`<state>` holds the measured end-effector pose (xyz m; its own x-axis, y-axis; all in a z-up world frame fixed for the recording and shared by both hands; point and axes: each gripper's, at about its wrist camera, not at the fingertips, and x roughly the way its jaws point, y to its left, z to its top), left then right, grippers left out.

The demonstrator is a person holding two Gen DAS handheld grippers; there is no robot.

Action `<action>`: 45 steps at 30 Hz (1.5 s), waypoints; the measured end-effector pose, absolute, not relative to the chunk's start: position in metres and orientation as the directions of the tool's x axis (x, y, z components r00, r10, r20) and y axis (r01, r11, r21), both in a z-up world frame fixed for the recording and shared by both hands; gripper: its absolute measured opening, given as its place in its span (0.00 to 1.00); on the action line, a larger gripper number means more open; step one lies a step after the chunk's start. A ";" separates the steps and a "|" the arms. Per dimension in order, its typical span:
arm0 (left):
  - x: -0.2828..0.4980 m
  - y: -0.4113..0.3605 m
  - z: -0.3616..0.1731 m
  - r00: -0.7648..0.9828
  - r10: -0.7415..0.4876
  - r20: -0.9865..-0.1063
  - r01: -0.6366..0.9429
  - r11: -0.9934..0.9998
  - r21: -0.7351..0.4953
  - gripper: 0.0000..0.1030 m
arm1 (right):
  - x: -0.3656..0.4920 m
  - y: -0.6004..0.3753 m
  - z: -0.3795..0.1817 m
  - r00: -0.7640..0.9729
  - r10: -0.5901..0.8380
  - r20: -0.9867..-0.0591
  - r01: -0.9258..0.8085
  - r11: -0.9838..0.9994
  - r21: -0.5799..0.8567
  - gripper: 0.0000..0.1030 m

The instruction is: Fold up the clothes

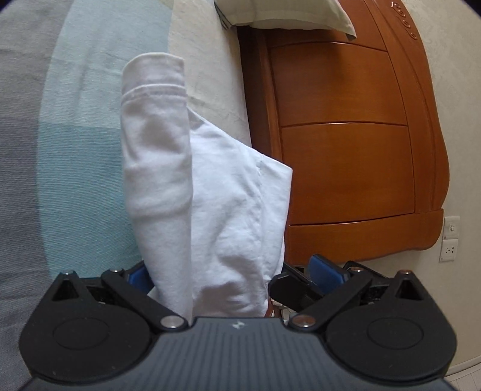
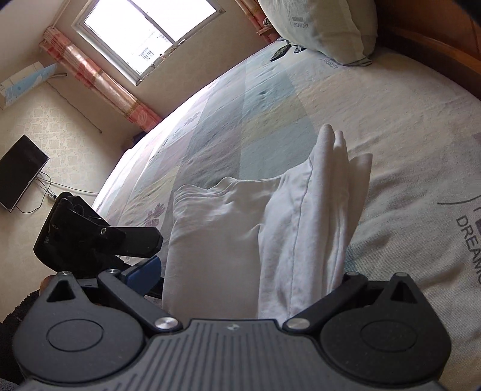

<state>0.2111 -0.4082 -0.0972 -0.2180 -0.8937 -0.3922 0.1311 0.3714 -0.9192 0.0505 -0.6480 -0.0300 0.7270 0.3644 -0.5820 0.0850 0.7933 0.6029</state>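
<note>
A white garment (image 1: 210, 195) is bunched into a thick, partly folded bundle, held up off the bed. My left gripper (image 1: 231, 270) is shut on its near end; a hemmed sleeve or edge (image 1: 153, 90) sticks out ahead. In the right wrist view the same garment (image 2: 240, 228) stands in several layers between the fingers of my right gripper (image 2: 249, 276), which is shut on it. The cloth hides that gripper's right finger. The black body of the left gripper (image 2: 78, 234) sits close at the left, beside the bundle.
Under the garment lies a bed (image 2: 405, 135) with a patchwork sheet in pale blue, grey and cream. A pillow (image 2: 324, 27) and a dark remote (image 2: 279, 52) are at its head. A wooden headboard (image 1: 345, 135) stands right, with wall sockets (image 1: 451, 240), a window (image 2: 144, 33) and a TV (image 2: 21, 174).
</note>
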 end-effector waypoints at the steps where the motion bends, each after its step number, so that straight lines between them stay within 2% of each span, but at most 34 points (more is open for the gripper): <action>1: 0.213 -0.419 -0.100 -0.224 -0.895 -0.386 0.127 0.366 -0.922 0.98 | 0.051 -0.657 -0.030 0.730 0.350 -0.587 0.094 0.799 0.594 1.00; 5: 0.220 -0.453 -0.105 -0.252 -0.893 -0.373 0.126 0.352 -0.928 0.98 | 0.052 -0.691 -0.034 0.738 0.310 -0.599 0.121 0.812 0.570 1.00; 15: 0.223 -0.446 -0.114 -0.255 -0.888 -0.382 0.100 0.369 -0.924 0.98 | 0.078 -0.728 -0.062 0.721 0.239 -0.650 0.190 0.835 0.517 1.00; 18: 0.227 -0.441 -0.116 -0.271 -0.873 -0.405 0.128 0.384 -0.914 0.98 | 0.077 -0.733 -0.073 0.708 0.170 -0.685 0.249 0.848 0.468 1.00; 21: 0.244 -0.442 -0.102 -0.249 -0.818 -0.518 0.271 0.455 -0.849 0.98 | 0.073 -0.737 -0.080 0.685 0.081 -0.724 0.317 0.862 0.396 1.00; 23: 0.248 -0.422 -0.090 -0.165 -0.784 -0.598 0.385 0.507 -0.771 0.98 | 0.064 -0.735 -0.076 0.647 -0.052 -0.761 0.393 0.878 0.273 1.00; 26: 0.248 -0.390 -0.079 -0.032 -0.738 -0.674 0.512 0.567 -0.645 0.98 | 0.047 -0.719 -0.063 0.640 -0.177 -0.748 0.430 0.889 0.159 1.00; 31: 0.231 -0.366 -0.082 0.035 -0.692 -0.721 0.616 0.583 -0.529 0.98 | 0.043 -0.661 -0.062 0.697 -0.158 -0.700 0.304 0.948 0.089 1.00; 34: 0.211 -0.370 -0.087 0.059 -0.639 -0.767 0.681 0.587 -0.437 0.98 | 0.049 -0.654 -0.099 0.608 -0.229 -0.760 0.338 0.941 -0.013 1.00; 36: 0.201 -0.365 -0.087 0.077 -0.618 -0.782 0.714 0.582 -0.390 0.98 | 0.042 -0.663 -0.114 0.626 -0.211 -0.751 0.353 0.935 0.031 1.00; 40: 0.185 -0.351 -0.081 0.120 -0.616 -0.779 0.761 0.560 -0.326 0.98 | 0.046 -0.655 -0.089 0.645 -0.213 -0.734 0.372 0.926 0.058 1.00; 45: 0.185 -0.345 -0.080 0.131 -0.632 -0.764 0.743 0.572 -0.346 0.99 | 0.091 -0.638 -0.074 0.705 -0.192 -0.683 0.300 0.953 0.042 1.00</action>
<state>0.1847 -0.3451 -0.0798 0.1309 -0.6322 -0.7637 0.7432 0.5724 -0.3464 0.0915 -0.6377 -0.0735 0.7051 -0.1919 -0.6826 0.3005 0.9529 0.0424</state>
